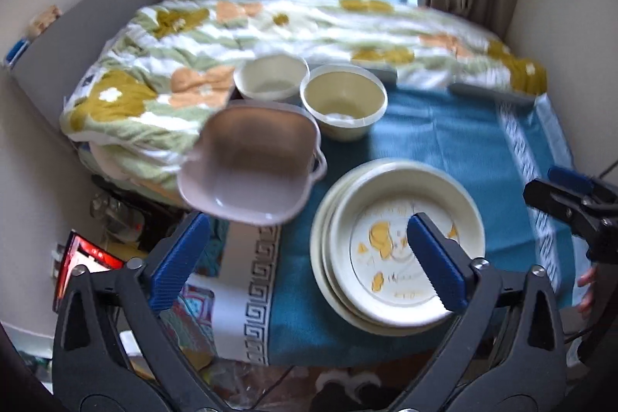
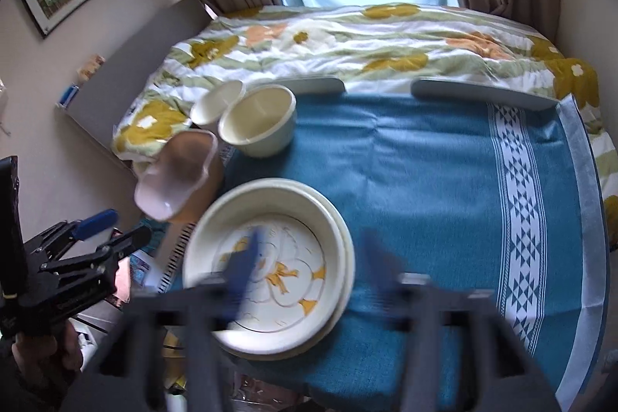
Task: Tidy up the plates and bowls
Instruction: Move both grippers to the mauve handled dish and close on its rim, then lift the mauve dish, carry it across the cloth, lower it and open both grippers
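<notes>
A stack of cream plates (image 1: 401, 242) with a yellow print sits on the blue cloth; it also shows in the right wrist view (image 2: 270, 265). A pink squarish bowl (image 1: 251, 165) is tilted at the table's left edge, above another pink dish; it shows in the right wrist view (image 2: 174, 172) too. Two cream bowls (image 1: 343, 103) (image 1: 270, 76) stand behind it. My left gripper (image 1: 309, 257) is open and empty, just in front of the pink bowl. My right gripper (image 2: 313, 261) is open, blurred, over the plates' right rim.
A flowered quilt (image 1: 270, 26) covers the bed behind the table. Two grey flat pieces (image 2: 483, 91) lie at the cloth's far edge. The right part of the blue cloth (image 2: 444, 180) is bare. Clutter lies on the floor at the left.
</notes>
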`<action>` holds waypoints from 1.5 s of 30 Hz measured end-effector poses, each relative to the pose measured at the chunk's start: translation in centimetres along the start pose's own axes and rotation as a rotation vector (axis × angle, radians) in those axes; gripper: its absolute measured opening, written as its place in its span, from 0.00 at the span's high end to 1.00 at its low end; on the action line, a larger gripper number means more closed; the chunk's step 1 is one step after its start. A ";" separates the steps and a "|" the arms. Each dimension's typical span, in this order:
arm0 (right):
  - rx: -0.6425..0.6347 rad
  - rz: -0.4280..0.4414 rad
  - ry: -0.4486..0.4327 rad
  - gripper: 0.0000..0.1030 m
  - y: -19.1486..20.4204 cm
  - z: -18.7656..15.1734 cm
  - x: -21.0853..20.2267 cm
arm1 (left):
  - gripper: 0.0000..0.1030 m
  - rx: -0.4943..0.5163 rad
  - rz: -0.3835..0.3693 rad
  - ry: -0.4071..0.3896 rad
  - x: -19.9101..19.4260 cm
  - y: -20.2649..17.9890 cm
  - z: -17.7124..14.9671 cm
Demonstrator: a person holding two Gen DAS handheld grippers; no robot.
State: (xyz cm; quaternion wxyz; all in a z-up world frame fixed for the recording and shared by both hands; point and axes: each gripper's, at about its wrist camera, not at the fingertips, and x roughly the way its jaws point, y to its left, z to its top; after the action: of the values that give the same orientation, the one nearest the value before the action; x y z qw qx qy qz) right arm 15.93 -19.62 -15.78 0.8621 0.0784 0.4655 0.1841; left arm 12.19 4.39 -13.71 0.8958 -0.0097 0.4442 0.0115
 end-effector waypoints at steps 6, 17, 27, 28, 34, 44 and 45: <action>-0.077 0.048 -0.036 0.00 2.4 2.2 -0.4 | 0.01 -0.063 0.001 0.008 0.0 6.6 3.1; 0.028 -0.011 0.028 0.00 7.6 3.4 5.9 | 0.16 0.088 -0.142 0.137 7.8 13.1 5.6; 0.047 -0.021 0.175 0.40 12.7 2.0 17.4 | 0.51 0.127 -0.302 0.295 17.4 14.8 4.6; 0.049 -0.028 0.180 0.43 12.9 1.9 18.0 | 0.54 0.136 -0.306 0.301 17.9 14.8 4.5; 0.097 -0.044 0.210 0.59 12.9 1.8 20.0 | 0.68 0.157 -0.300 0.314 19.3 15.1 4.7; 0.125 -0.066 0.211 0.87 12.4 1.8 20.2 | 0.86 0.203 -0.259 0.315 19.2 14.2 4.2; 0.121 -0.065 0.207 0.87 12.5 1.9 20.0 | 0.86 0.207 -0.252 0.309 18.9 14.2 4.2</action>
State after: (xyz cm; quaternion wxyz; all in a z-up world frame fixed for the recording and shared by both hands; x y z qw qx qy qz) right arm 24.42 -0.23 -26.39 0.8088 0.0957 0.5644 0.1348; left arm 26.55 18.90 -26.32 0.8075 0.0253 0.5704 -0.1478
